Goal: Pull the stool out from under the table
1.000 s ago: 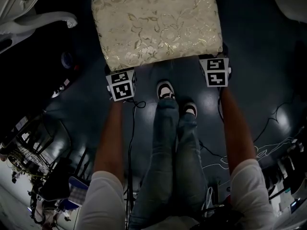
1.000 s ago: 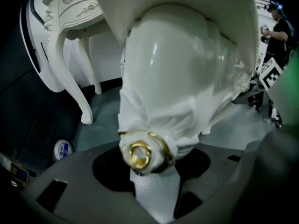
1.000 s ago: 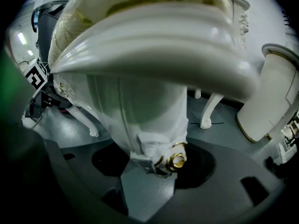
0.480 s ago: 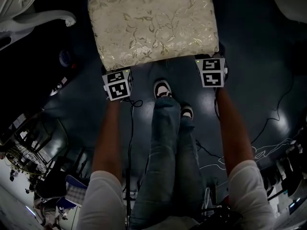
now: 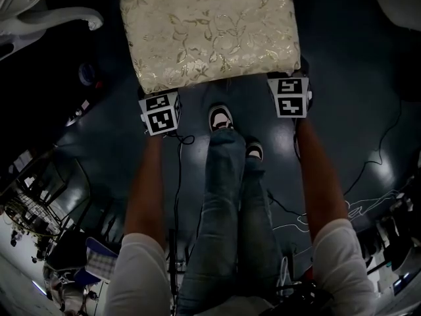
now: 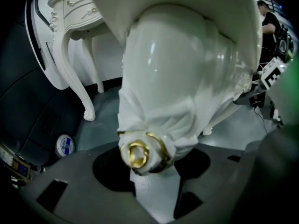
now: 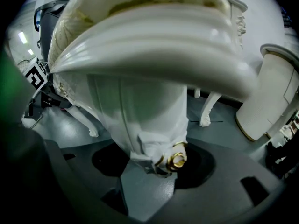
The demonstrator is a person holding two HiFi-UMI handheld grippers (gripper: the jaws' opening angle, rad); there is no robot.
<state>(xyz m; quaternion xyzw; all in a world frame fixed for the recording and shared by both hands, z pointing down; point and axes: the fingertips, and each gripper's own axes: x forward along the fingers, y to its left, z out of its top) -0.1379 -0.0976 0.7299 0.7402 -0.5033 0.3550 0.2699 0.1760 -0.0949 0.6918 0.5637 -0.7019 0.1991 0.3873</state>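
Observation:
The stool, with a cream and gold floral cushion on a white frame, stands on the dark floor in front of the person's feet. My left gripper sits at its near left corner and my right gripper at its near right corner, their tips hidden under the seat edge. In the left gripper view a white stool leg with gold trim fills the gap of the left gripper. In the right gripper view the other front leg sits the same way in the right gripper.
A white table with curved legs stands beyond the stool, its leg at top left. The person's shoes are just behind the stool. Cables trail on the floor. A white cabinet stands right.
Both grippers keep their hold at the same stool corners. Only the head view has shifted a little, so stool and grippers sit slightly higher in the picture.

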